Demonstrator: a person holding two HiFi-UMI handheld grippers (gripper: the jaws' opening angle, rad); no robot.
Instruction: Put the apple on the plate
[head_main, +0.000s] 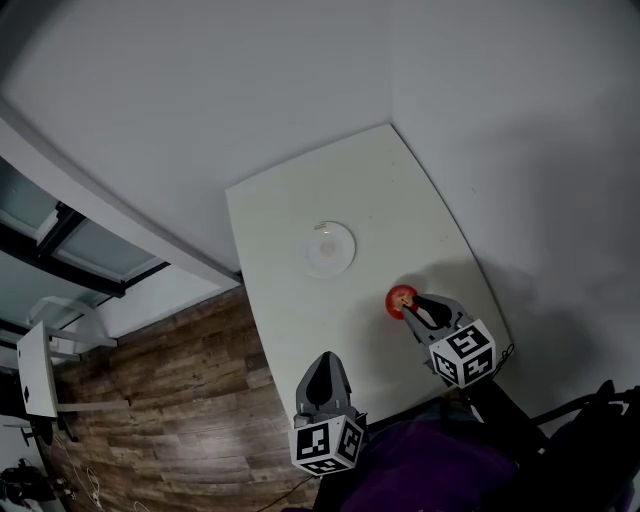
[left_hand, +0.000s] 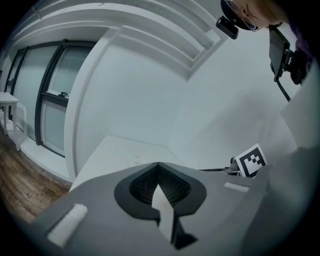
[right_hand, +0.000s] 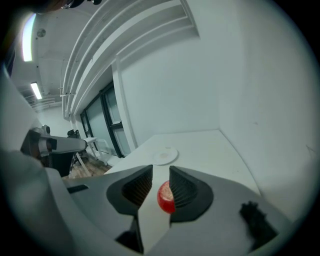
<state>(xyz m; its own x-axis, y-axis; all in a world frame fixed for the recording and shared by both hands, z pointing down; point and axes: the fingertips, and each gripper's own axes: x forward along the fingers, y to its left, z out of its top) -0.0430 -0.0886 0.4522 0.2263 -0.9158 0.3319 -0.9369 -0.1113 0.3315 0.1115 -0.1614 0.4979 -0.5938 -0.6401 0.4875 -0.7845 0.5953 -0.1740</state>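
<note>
A red apple (head_main: 400, 300) lies on the white table (head_main: 300, 330), toward its right side. The white plate (head_main: 326, 248) sits farther off near the table's middle and holds nothing. My right gripper (head_main: 418, 308) is right behind the apple, open. In the right gripper view the apple (right_hand: 165, 197) shows in the gap of the right gripper (right_hand: 161, 167), close to the right-hand pad and partly hidden by it. The plate (right_hand: 165, 157) lies beyond. My left gripper (head_main: 325, 360) hovers over the table's near edge, shut and holding nothing; its tips (left_hand: 158, 165) meet.
The table stands in a corner, with white walls (head_main: 500, 120) behind it and to its right. Wooden floor (head_main: 170, 400) and glass doors lie to the left, with a small white table (head_main: 35, 370) there. The right gripper's marker cube (left_hand: 250, 161) shows in the left gripper view.
</note>
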